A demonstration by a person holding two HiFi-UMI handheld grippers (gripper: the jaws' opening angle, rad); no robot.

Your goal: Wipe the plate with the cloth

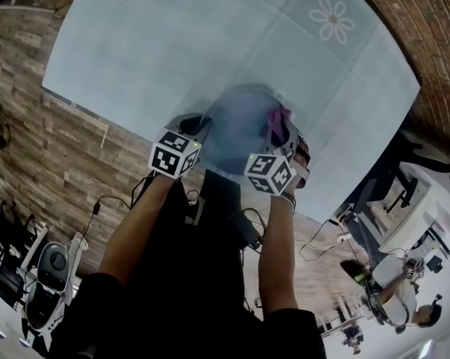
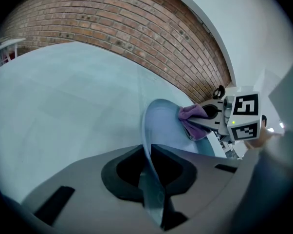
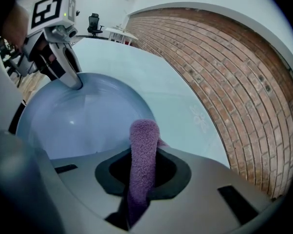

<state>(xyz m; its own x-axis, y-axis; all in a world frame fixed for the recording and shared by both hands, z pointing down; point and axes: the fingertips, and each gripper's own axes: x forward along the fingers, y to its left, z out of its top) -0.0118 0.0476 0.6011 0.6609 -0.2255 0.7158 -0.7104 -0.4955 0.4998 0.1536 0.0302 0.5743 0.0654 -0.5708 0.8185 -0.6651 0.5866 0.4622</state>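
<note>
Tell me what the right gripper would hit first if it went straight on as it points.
Probably the plate: the cloth clamped in the right gripper sticks out toward the plate's inner face. Whether they already touch is unclear.

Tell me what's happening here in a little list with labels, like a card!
Plate: round pale blue plate, held up and tilted
Holding the plate: left gripper, shut on the rim
Cloth: fuzzy purple cloth, its free end looks pressed against the plate's face
Holding the cloth: right gripper, shut on it
Underneath: table with a pale blue cover and a white flower print
Job stage: wiping looks under way
</note>
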